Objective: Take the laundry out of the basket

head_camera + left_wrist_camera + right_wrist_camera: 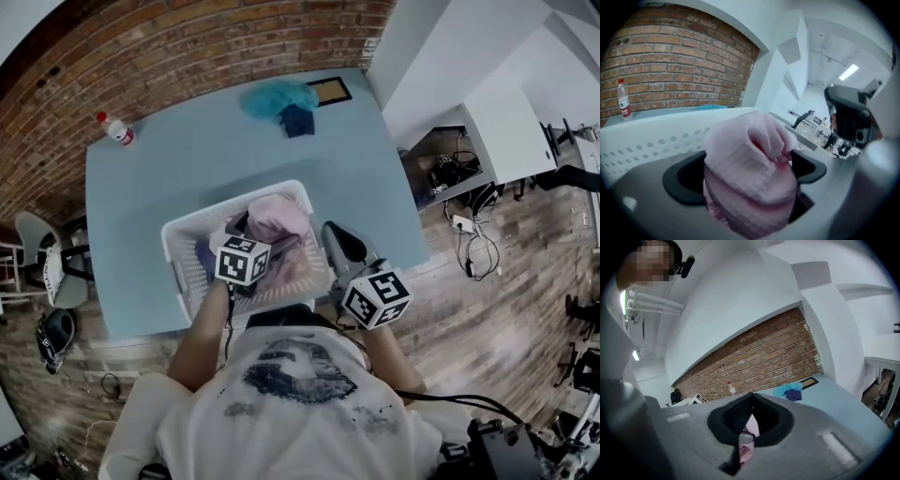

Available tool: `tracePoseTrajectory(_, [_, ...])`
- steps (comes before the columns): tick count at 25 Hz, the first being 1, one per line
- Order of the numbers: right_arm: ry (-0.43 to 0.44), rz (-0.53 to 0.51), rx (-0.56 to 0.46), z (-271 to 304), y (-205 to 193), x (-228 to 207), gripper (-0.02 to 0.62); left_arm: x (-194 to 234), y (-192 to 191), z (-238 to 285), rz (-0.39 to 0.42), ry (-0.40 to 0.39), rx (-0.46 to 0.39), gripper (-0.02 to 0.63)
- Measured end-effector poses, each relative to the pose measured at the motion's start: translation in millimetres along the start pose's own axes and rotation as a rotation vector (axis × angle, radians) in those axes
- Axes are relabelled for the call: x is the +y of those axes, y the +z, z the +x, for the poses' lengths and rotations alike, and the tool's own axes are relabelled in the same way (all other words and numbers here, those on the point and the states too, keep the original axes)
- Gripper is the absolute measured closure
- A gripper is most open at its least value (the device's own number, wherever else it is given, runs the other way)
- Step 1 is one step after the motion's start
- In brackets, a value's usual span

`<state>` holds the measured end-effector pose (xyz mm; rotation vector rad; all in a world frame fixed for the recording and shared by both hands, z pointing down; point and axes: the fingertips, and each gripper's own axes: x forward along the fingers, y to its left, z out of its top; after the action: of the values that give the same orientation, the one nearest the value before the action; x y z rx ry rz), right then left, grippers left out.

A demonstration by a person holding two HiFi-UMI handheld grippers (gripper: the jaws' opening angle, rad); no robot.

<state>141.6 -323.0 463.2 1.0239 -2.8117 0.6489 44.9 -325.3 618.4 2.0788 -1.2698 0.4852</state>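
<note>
**Pink cloth in the basket, left jaws wide around it**

A bottle [117,129] with a red cap stands upright at the far left corner of the blue table [187,169], well apart from everything else.

The white basket [180,234] sits at the near edge of the table, in front of the person. A bunched pink cloth [278,217] lies inside it, heaped against the far right part, its top level with the rim. A purplish piece [203,255] shows low at the left of the basket; what it is I cannot tell.

The left gripper [746,168] reaches into the basket. Its jaws are spread wide, with the pink cloth bulging between them and not squeezed.

At the far edge of the table lie a teal cloth [277,96] and a dark blue cloth [298,120], touching each other. A dark-framed flat board [330,91] lies just beside them.

The right gripper [749,399] sits at the basket's right rim. Its jaws are clenched, tips meeting. Pink cloth shows through the slit below the tips; whether it is pinched there I cannot tell.
</note>
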Motion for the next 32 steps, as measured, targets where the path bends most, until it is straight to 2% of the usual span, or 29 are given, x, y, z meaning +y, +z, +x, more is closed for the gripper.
tracePoseTrajectory(9, [-0.025, 0.012, 0.0, -3, 4, -23, 0.598, 9, -12, 33, -0.027, 0.003, 0.064, 0.061])
tracePoseTrajectory(19, [-0.022, 0.02, 0.015, -10, -2, -34, 0.598, 7, -17, 51, -0.045, -0.004, 0.082, 0.079])
tracePoseTrajectory(24, [-0.019, 0.028, 0.016, -13, -2, -36, 0.598, 2, -13, 48, -0.002, -0.001, 0.069, 0.235])
tracePoseTrajectory(28, [-0.008, 0.033, 0.016, -15, -5, -33, 0.598, 2, -12, 44, 0.039, 0.024, 0.055, 0.323])
tracePoseTrajectory(32, [0.0, 0.04, 0.014, -19, -6, -29, 0.598, -1, -10, 39, 0.074, 0.046, 0.047, 0.368])
